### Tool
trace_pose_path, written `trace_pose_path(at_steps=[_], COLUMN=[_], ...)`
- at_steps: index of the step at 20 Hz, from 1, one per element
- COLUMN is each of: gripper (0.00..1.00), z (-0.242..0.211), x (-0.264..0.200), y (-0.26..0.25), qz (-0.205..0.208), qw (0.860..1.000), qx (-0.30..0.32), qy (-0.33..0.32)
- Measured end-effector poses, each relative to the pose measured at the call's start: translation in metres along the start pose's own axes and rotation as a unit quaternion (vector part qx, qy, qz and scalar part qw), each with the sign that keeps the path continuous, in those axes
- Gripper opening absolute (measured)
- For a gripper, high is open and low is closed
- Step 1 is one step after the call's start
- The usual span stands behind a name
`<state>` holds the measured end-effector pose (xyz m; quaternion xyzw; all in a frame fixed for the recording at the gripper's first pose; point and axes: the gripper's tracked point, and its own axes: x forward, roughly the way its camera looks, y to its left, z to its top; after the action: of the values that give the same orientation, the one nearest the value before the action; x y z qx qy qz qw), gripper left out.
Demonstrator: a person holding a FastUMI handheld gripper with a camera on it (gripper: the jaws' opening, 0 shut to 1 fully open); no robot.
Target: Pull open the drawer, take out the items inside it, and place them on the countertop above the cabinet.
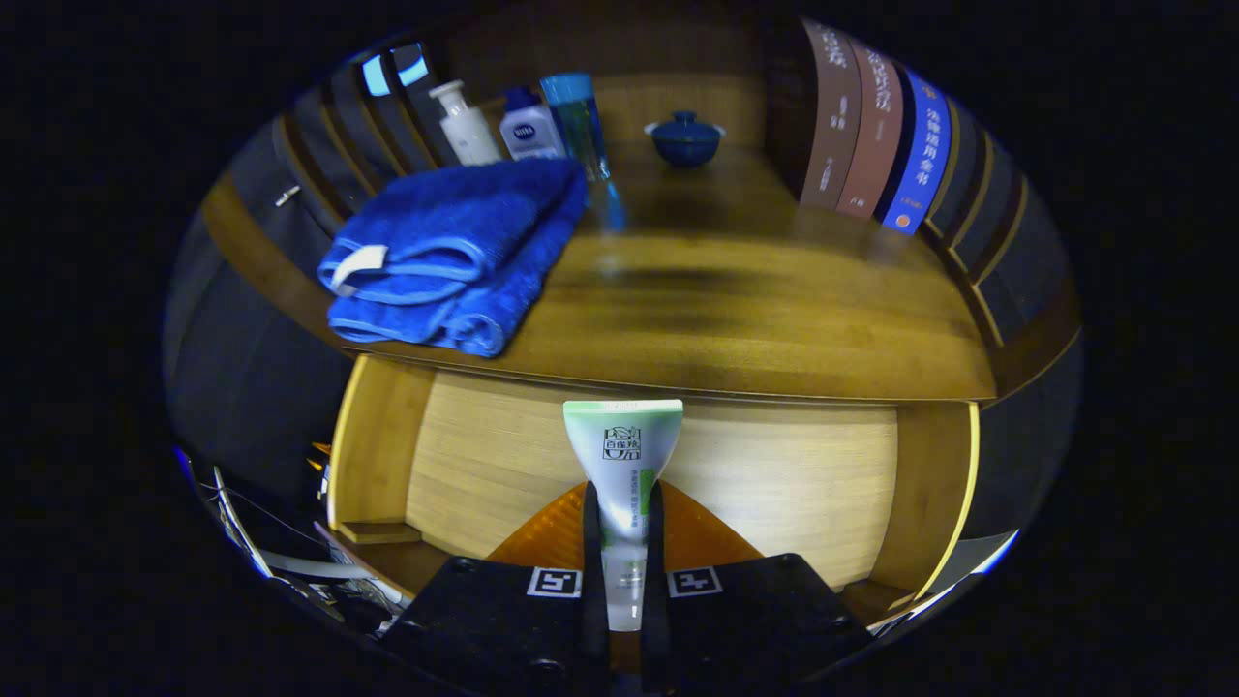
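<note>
gripper (619, 552) clamped on tube (622, 474), both fingers pressing; tube upright w/ long axis along fingers, over open drawer (484, 465). countertop (736, 310) lay just above & beyond, beside towel (455, 252).

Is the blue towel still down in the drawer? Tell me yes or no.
No, the folded blue towel lies on the countertop, while the gripper holds a tube above the open drawer.

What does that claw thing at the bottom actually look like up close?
The claw has two slim, flat upright fingers rising from two blocky black bodies. Each body carries a small square black-and-white marker, and there are round screw holes in the casing.
</note>
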<state>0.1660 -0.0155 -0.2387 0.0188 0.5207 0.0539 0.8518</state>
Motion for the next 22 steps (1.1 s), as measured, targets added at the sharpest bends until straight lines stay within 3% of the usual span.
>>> trace_pose_path(at_steps=[5, 12, 17, 20, 21, 22], gripper=[0.17, 0.17, 0.18, 0.32, 0.33, 0.46], z=[0.067, 0.164, 0.185, 0.175, 0.176, 0.178], x=[-0.035, 0.025, 0.064, 0.077, 0.077, 0.074], y=[-0.001, -0.029, -0.048, -0.048, -0.048, -0.051], qz=[-0.004, -0.028, -0.062, -0.054, -0.051, -0.054], qw=[0.998, 0.997, 0.996, 0.996, 0.996, 0.995], qx=[0.010, 0.046, 0.050, 0.064, 0.069, 0.067], qy=[-0.069, -0.055, -0.045, -0.029, -0.034, -0.042])
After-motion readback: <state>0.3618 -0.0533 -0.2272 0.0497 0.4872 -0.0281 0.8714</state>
